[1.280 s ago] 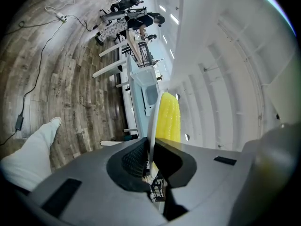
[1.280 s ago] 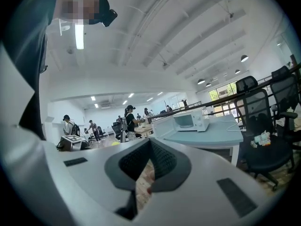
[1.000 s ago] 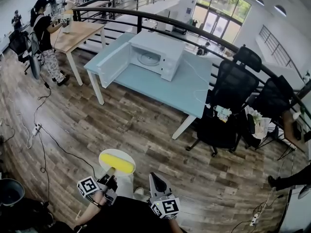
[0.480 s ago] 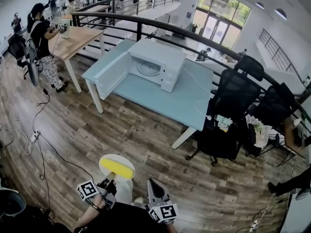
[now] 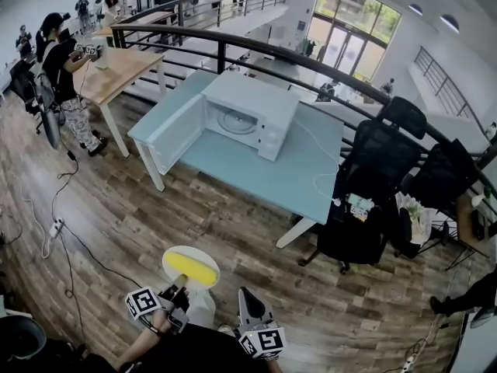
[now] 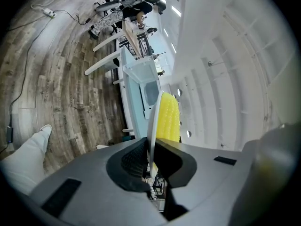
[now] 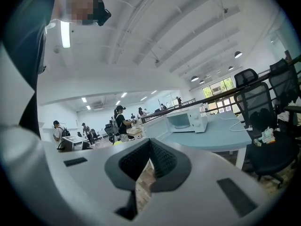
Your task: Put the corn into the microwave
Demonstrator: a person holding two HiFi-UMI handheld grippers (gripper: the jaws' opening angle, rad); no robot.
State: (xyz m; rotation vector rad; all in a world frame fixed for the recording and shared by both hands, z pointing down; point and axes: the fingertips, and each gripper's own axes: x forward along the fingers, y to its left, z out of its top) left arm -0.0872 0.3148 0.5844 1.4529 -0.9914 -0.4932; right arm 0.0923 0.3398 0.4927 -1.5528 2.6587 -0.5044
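Head view, looking steeply down over a wood-plank floor [image 5: 225,208]. At the lower edge, the left gripper [image 5: 177,287] is pinched on the near rim of a round white plate [image 5: 190,252]; in the left gripper view the two jaws are seen clamped on the plate's thin edge [image 6: 151,126]. A yellow cob of corn [image 5: 192,269] is carried lying on the plate, and it is shown beyond the jaws in the left gripper view [image 6: 168,117].

The right gripper [image 5: 243,297] is held just beside the left one, apart from the plate. In the right gripper view its jaws [image 7: 149,147] are pressed together at the tips with nothing between them; only floor is seen through the narrow slit below.

A white microwave [image 5: 260,99] is set on a light blue table [image 5: 279,169], well apart from the corn, across the open floor. Its door [image 5: 177,133] is swung wide open and the glass turntable [image 5: 235,120] inside is exposed. The same microwave [image 7: 186,120] is visible far ahead in the right gripper view.

Black office chairs [image 5: 373,177] are placed at the table's right. At upper left, a person [image 5: 60,72] is seen standing by a wooden table [image 5: 120,62].
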